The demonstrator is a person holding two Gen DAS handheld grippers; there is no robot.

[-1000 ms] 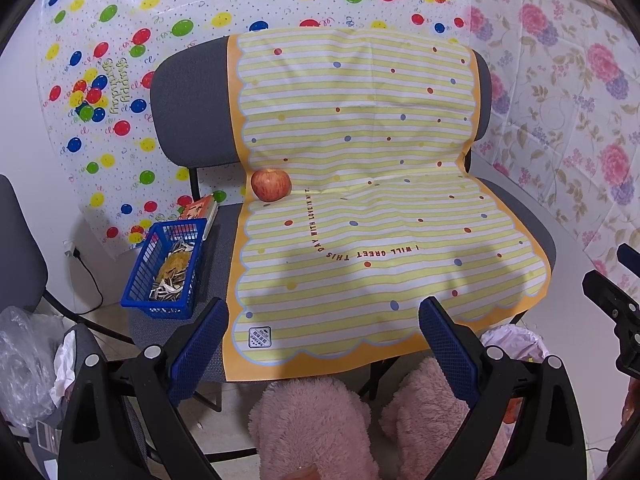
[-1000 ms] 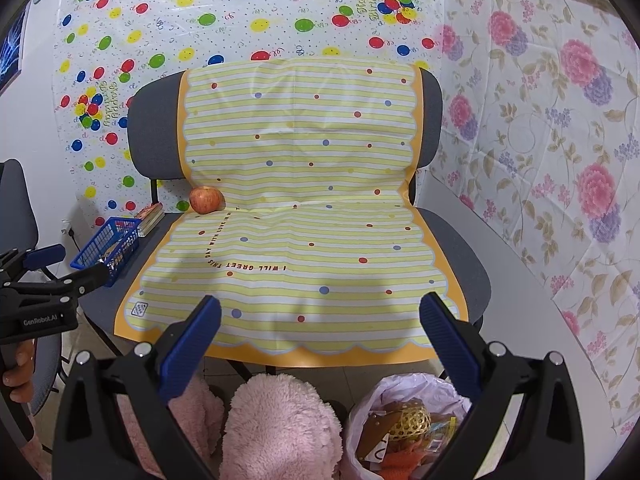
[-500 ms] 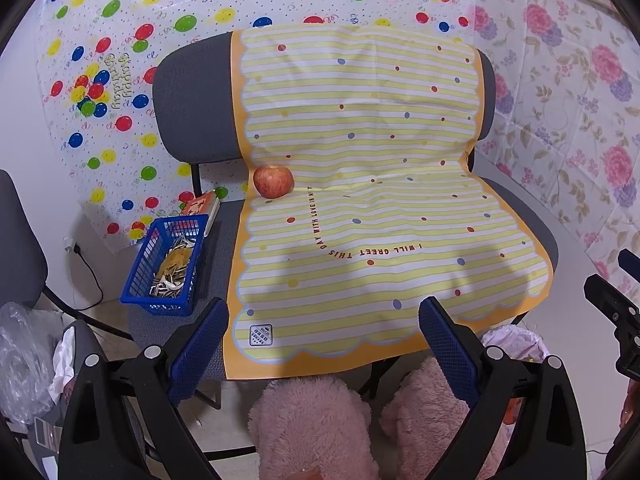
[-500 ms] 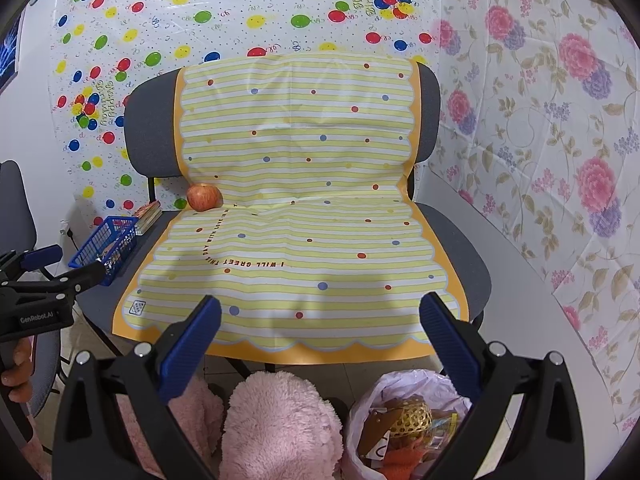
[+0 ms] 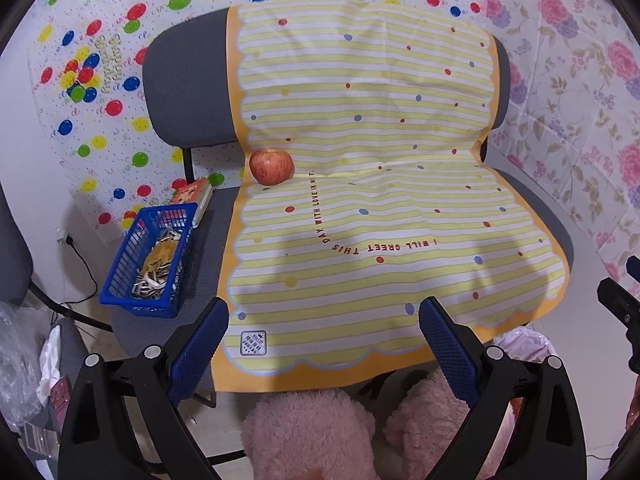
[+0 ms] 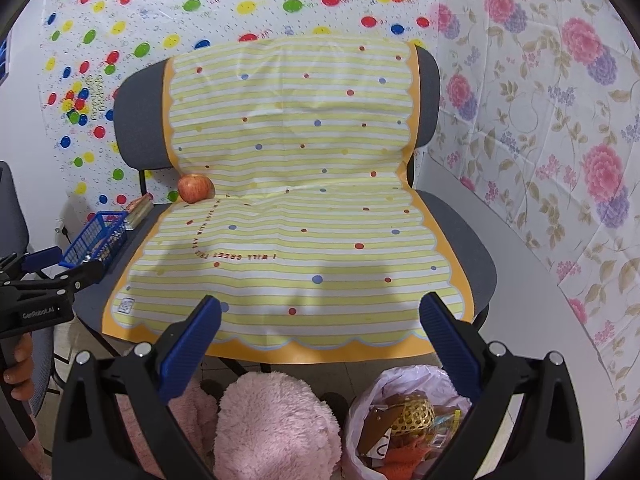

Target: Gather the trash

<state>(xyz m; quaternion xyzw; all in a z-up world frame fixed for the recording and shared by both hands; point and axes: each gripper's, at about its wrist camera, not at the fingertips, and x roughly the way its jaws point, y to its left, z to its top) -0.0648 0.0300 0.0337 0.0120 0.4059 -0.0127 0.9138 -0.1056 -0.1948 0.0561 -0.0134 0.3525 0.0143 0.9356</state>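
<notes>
Right claw (image 6: 320, 324) spread wide over a chair's front edge

A yellow striped mat (image 6: 296, 208) drapes the grey chair (image 6: 464, 240); an apple (image 6: 195, 188) sits on the mat's far-left part, at the fold. Left of the mat, a blue basket (image 6: 96, 240) rests on the seat edge. Below the chair's front, a pink fluffy slipper (image 6: 276, 424) lies beside a white trash bag (image 6: 404, 420) holding wrappers. The left claw (image 6: 60, 268) shows at the chair's left.

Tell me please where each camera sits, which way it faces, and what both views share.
Left wrist: on the left tongs, open, facing the covered chair from its left front; pink slippers below.
Right wrist: on the right tongs, open, facing the chair from the right; trash bag below, the hand holding the left tongs at the left edge.
Shared: apple, blue basket, striped sheet.
</notes>
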